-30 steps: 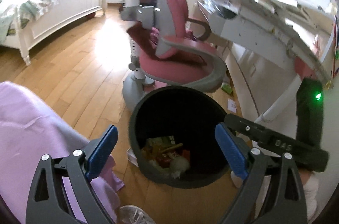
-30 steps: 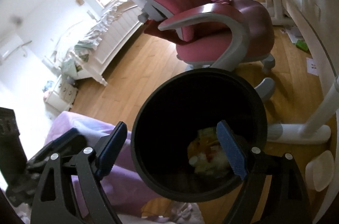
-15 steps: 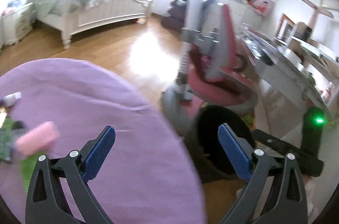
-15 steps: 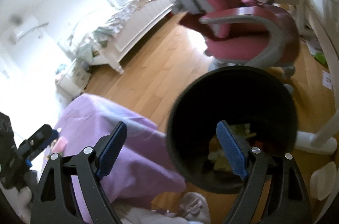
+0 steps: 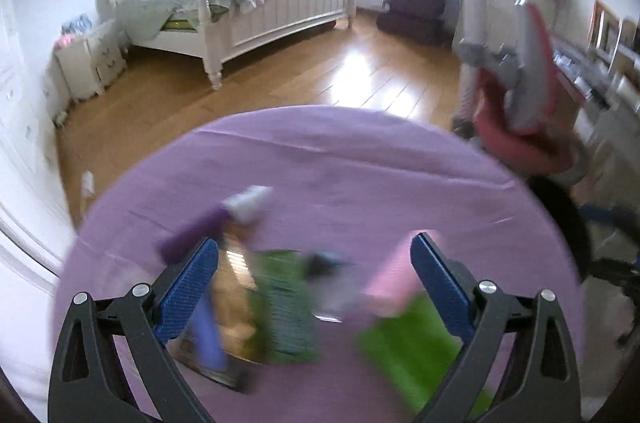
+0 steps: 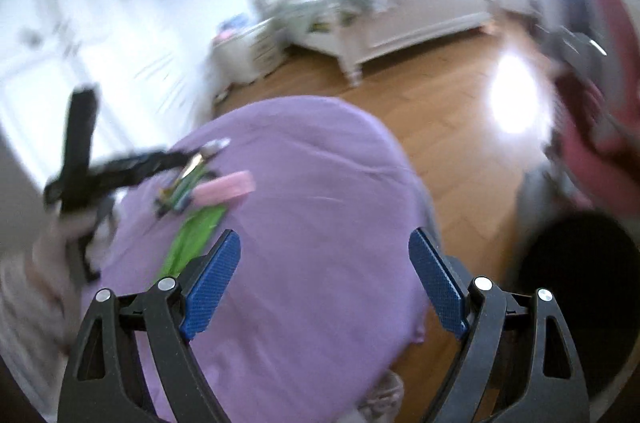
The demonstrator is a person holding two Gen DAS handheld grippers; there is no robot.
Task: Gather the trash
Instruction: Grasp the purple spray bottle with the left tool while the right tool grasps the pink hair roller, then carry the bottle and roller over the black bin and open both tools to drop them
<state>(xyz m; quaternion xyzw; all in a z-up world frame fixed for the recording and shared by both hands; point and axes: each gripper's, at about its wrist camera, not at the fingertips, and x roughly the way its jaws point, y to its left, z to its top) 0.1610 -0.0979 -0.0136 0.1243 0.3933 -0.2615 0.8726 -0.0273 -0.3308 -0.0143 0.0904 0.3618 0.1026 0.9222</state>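
Note:
Several pieces of trash lie on a round table with a purple cloth (image 5: 360,167): a dark green wrapper (image 5: 286,307), a bright green packet (image 5: 408,339), a pink piece (image 5: 390,287), a purple and tan packet (image 5: 208,303) and a white-capped item (image 5: 250,203). My left gripper (image 5: 314,287) is open and empty just above them. My right gripper (image 6: 324,281) is open and empty over the purple cloth (image 6: 320,207), right of the pink piece (image 6: 226,187) and green packet (image 6: 192,237). The black bin (image 6: 576,283) stands at the right. Both views are blurred.
A pink and grey chair (image 5: 524,103) stands right of the table, beside a desk (image 5: 600,79). A white bed (image 5: 248,7) and a nightstand (image 5: 90,63) are at the back. Wooden floor (image 5: 320,83) lies between. The left gripper's body (image 6: 104,163) shows at the left in the right wrist view.
Both grippers have swung left, away from the black bin and over to the purple table. The trash on the table has come into view under the left gripper. Both stay open.

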